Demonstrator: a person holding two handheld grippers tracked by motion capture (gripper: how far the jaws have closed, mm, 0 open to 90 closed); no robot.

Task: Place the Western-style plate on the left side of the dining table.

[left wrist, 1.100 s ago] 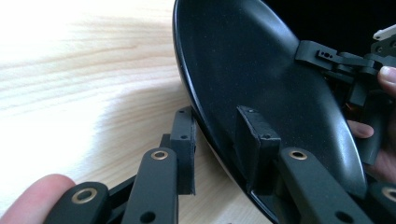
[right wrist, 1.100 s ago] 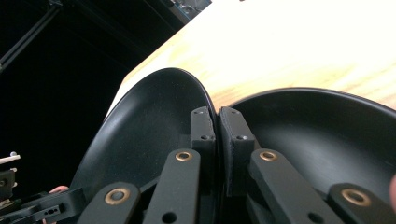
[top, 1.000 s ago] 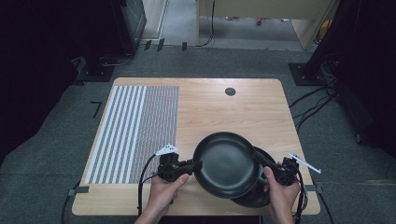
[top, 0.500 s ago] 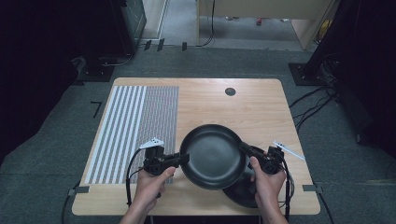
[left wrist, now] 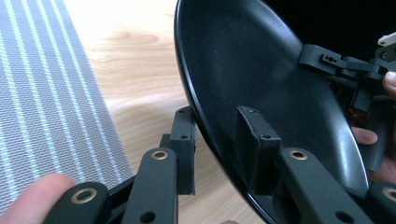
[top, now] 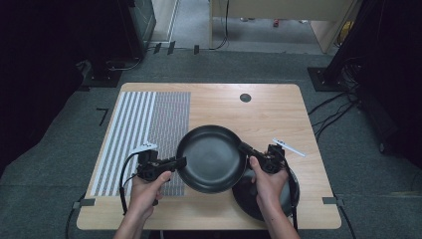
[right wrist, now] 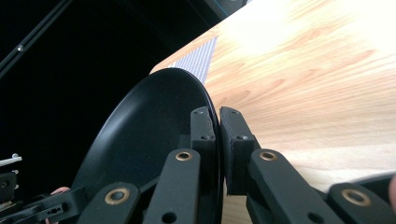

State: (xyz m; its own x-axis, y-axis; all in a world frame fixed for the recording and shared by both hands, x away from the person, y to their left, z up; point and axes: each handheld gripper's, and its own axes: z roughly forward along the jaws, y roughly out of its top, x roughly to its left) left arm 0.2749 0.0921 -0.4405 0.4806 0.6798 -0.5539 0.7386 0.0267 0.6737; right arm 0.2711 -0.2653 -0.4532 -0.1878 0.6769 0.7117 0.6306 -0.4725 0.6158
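Note:
A round black plate [top: 211, 158] hangs above the front of the wooden table [top: 268, 114], carried between both grippers. My left gripper [top: 178, 162] is shut on its left rim, one jaw under the plate and one inside it. The right gripper [top: 245, 148] is shut on the opposite rim. In the left gripper view the plate [left wrist: 261, 70] stands on edge between my left gripper's [left wrist: 215, 121] pads, with the right gripper [left wrist: 327, 58] at its far rim. In the right gripper view the plate's [right wrist: 149, 126] thin rim is pinched by my right gripper [right wrist: 215, 116].
A second black plate [top: 291, 191] lies on the table at the front right, partly under the right hand. A grey striped mat [top: 144, 134] covers the table's left part. A small round hole [top: 245, 97] sits near the far edge. Dark carpet and cables surround the table.
Both hands have carried the plate to the left and a little away from the front edge, uncovering more of the second plate below. Both grips stayed shut.

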